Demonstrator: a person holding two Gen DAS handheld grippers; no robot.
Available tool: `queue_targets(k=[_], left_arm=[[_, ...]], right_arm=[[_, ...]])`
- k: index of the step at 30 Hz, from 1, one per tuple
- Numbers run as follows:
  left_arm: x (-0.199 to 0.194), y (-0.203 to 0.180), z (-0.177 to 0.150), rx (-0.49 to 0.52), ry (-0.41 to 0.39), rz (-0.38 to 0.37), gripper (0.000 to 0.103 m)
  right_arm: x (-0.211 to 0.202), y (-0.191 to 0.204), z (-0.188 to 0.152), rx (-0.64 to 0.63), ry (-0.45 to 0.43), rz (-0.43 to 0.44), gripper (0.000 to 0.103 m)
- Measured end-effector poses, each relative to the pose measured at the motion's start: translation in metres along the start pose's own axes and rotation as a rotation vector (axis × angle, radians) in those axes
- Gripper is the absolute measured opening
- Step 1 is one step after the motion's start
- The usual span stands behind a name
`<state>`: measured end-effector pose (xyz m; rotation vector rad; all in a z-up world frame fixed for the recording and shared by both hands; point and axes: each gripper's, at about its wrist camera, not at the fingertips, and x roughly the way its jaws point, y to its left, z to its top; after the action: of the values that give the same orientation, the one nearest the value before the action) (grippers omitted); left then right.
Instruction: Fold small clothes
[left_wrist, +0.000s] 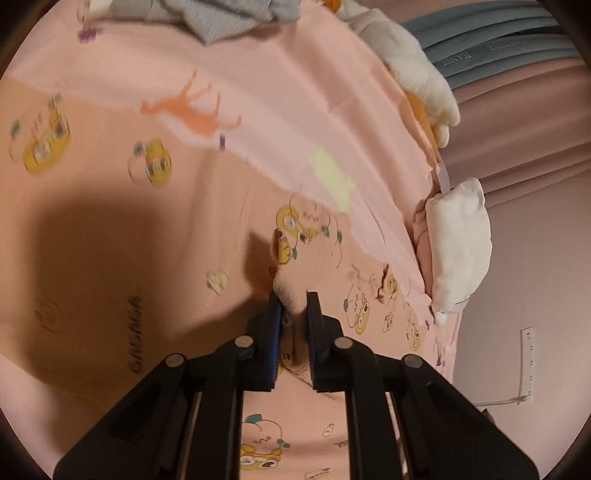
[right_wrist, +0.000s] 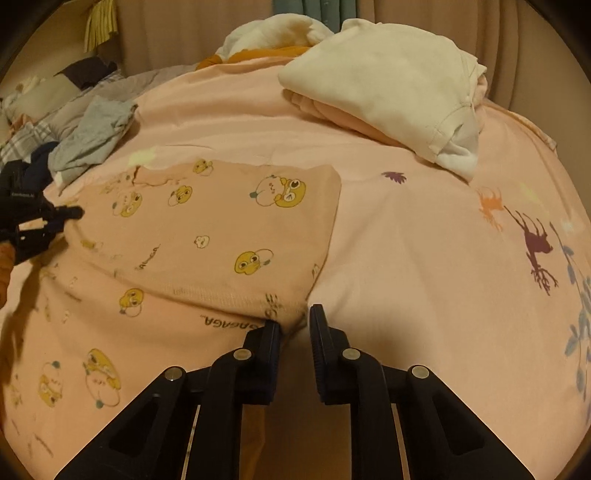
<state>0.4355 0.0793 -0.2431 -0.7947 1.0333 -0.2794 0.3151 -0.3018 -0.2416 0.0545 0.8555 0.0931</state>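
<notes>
Left gripper (left_wrist: 292, 295) is clamped on a bunched hem of the peach cartoon-print garment (left_wrist: 207, 229); cloth fills the gap between its pads. Right gripper (right_wrist: 293, 314) is nearly closed at the garment's (right_wrist: 207, 229) near right corner: the fabric edge touches the left pad, but the blur hides whether the right pad presses it, so probably a pinch, not certain. One grip at each end of the near hem fits lifting that edge and folding it away, over the part already doubled.

The garment lies flat on the pink bedsheet (right_wrist: 406, 236), well short of the folded cream-and-pink stack (right_wrist: 380, 81) further back, so there's room to fold.

View differences: the right wrist camera shows the whole garment outline, the other gripper at far left, the grey crumpled clothes (right_wrist: 92, 136) and the stack. The left wrist camera shows only print close-up, its own grip, plus the bed edge and wall.
</notes>
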Motion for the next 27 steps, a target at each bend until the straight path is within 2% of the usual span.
queue_targets(k=[3,7,11,15,16,18,19,23,25,27], left_arm=[[-0.014,0.006,0.002,0.0,-0.044,-0.005,0.012],[-0.001,0.023,-0.003,-0.019,0.013,0.069,0.013],[-0.002,0.042,-0.003,-0.109,0.019,-0.021,0.015],[-0.013,0.048,0.007,-0.173,0.081,-0.028,0.015],[-0.023,0.047,0.008,-0.166,0.069,-0.011,0.017],[-0.047,0.044,0.009,-0.117,0.012,0.052,0.029],[-0.064,0.042,0.01,-0.077,-0.017,0.071,0.031],[-0.107,0.044,0.005,0.028,-0.074,0.099,0.031],[-0.127,0.052,-0.003,0.078,-0.136,0.175,0.031],[-0.135,0.068,-0.007,0.081,-0.151,0.239,0.031]], right_arm=[[-0.004,-0.002,0.002,0.023,0.001,0.037,0.018],[0.011,0.004,-0.002,-0.008,0.036,-0.033,0.018],[0.011,0.003,-0.007,0.014,0.013,-0.032,0.016],[0.01,-0.008,-0.008,0.036,0.016,0.006,0.015],[0.008,-0.008,-0.009,0.041,0.017,0.003,0.015],[0.003,-0.01,-0.01,0.059,0.034,0.002,0.015],[-0.002,-0.012,-0.011,0.071,0.047,0.005,0.015],[-0.023,-0.022,-0.008,0.112,0.02,0.002,0.015],[-0.029,-0.025,0.0,0.149,-0.004,0.046,0.015],[-0.024,-0.022,0.01,0.187,-0.009,0.094,0.015]])
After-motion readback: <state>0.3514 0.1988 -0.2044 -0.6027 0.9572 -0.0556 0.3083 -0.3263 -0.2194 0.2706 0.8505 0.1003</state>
